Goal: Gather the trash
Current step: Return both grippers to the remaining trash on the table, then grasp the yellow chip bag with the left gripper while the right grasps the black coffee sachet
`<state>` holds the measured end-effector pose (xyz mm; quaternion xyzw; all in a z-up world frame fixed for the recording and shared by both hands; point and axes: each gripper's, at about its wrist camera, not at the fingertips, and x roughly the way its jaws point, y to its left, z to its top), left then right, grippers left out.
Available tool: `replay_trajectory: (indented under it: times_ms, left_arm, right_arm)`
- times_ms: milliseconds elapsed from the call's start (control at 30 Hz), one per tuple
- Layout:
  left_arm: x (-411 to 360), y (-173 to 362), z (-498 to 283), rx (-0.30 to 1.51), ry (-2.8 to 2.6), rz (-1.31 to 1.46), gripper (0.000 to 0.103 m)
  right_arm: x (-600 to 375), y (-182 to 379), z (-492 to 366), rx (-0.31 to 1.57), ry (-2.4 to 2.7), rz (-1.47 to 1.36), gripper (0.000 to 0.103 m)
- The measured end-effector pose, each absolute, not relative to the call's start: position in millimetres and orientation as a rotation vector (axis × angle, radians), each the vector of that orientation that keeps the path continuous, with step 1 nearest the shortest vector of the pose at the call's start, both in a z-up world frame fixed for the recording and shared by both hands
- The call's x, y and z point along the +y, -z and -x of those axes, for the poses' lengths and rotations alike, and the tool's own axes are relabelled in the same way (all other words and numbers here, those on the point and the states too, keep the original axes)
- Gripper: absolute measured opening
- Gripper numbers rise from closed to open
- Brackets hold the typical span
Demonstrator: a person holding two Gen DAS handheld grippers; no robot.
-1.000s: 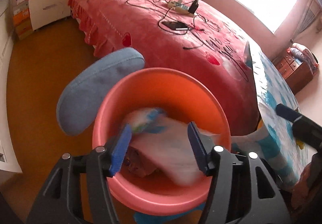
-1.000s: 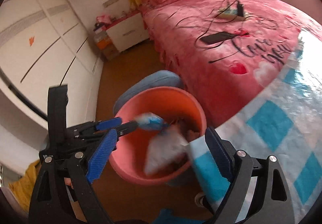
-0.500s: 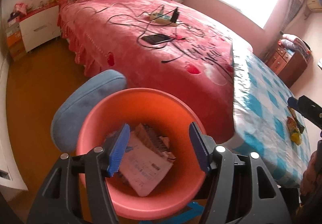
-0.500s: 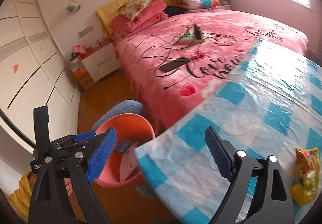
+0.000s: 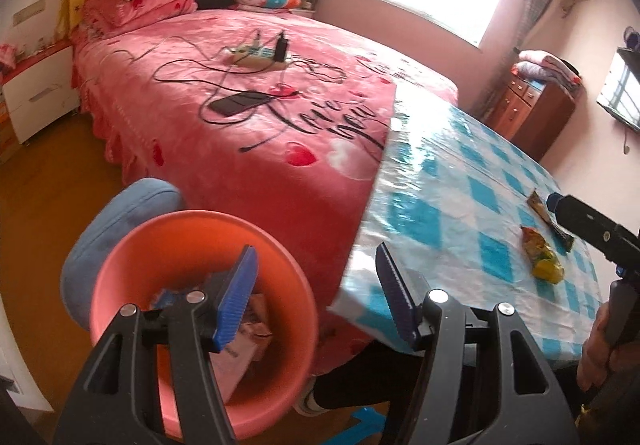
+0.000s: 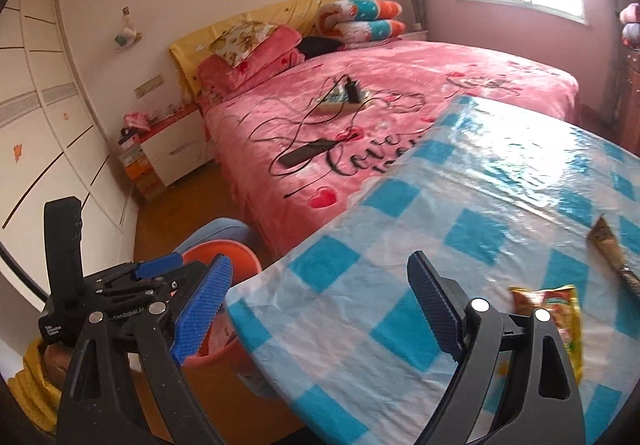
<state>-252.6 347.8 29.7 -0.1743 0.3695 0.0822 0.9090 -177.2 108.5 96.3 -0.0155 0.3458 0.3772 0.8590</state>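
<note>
Orange plastic bin (image 5: 200, 245) sitting lower left of the left wrist view, on the floor beside a blue cushion (image 5: 120, 213), already holding trash: a white paper package (image 5: 240, 345) plus a blue scrap, partly hidden behind the gripper finger. So part of the job is reading as done.

Still left, as far as visible: two wrappers lying on the blue-and-white checked worktop (image 5: 460, 213). A yellow-and-red snack wrapper (image 5: 542, 259) is lying right of centre in the left wrist view; the same one is showing at lower right in the right wrist view, partly behind the gripper body. A long dark wrapper (image 6: 612, 253) is lying just beyond it, near the right edge. They look close together; whether they touch, cannot tell. Anything further right on the worktop is out of frame.

Left hand-held gripper (image 5: 316, 293): jaws spread, nothing between them, pitched downward, straddling the bin rim on the left and the worktop corner on the right. Not touching either, judging by the gap.

Right hand-held gripper (image 6: 320, 305): jaws spread wide, empty, angled down over the near worktop edge, with the snack wrapper off its right finger. Also visible at the right edge of the left wrist view, with a person's hand (image 5: 600, 349) wrapped around its grip.

Judgement: both are empty and facing the worktop, so the next pick is most likely the snack wrapper, and the right one is closer. The glossy cloth may let it slide.
</note>
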Motion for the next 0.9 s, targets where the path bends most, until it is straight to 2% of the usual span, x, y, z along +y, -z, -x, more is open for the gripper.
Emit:
replay_trajectory:
  times_ms: [900]
  left_arm:
    - [195.1,-49.5,197.8,0.815,0.098,0.185,0.063]
  right_arm:
    - [-71.2,-95.6,153.1,0.648,-0.512,-0.15,0.088]
